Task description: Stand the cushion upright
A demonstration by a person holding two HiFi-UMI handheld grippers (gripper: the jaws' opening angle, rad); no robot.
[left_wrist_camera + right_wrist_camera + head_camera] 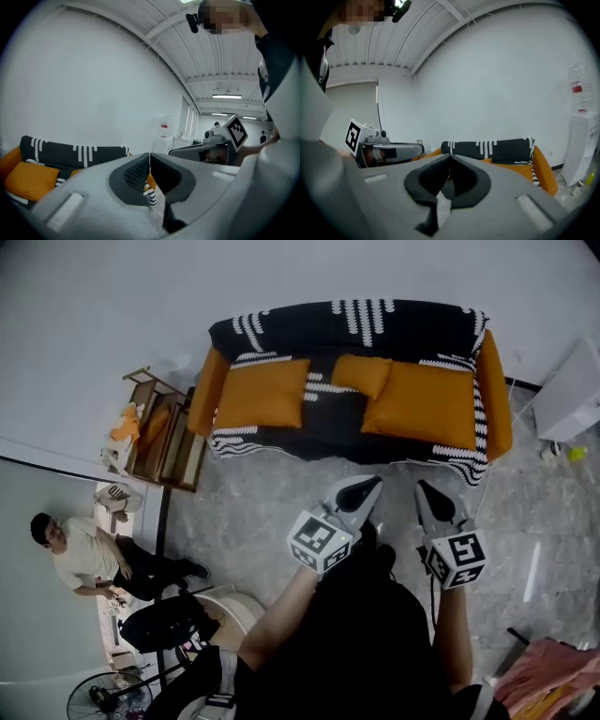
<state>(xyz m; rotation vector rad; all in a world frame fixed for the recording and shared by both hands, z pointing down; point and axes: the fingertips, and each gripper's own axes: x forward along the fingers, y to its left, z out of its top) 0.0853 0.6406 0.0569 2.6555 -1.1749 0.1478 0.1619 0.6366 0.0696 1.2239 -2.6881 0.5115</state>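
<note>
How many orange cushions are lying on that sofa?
3: a left cushion and a right cushion, both large, lying on the sofa, and a small cushion between them. The orange armrests aren't counted. None seems hidden.

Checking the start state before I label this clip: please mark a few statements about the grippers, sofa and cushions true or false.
1. The left gripper and right gripper have their fingers shut on nothing. True.
2. A small cushion lies between the bigger left cushion and right cushion on the sofa. True.
3. The sofa is bare. False: a black-and-white throw drapes it.
4. Someone sits on the sofa. False: the person sits on the floor.
</note>
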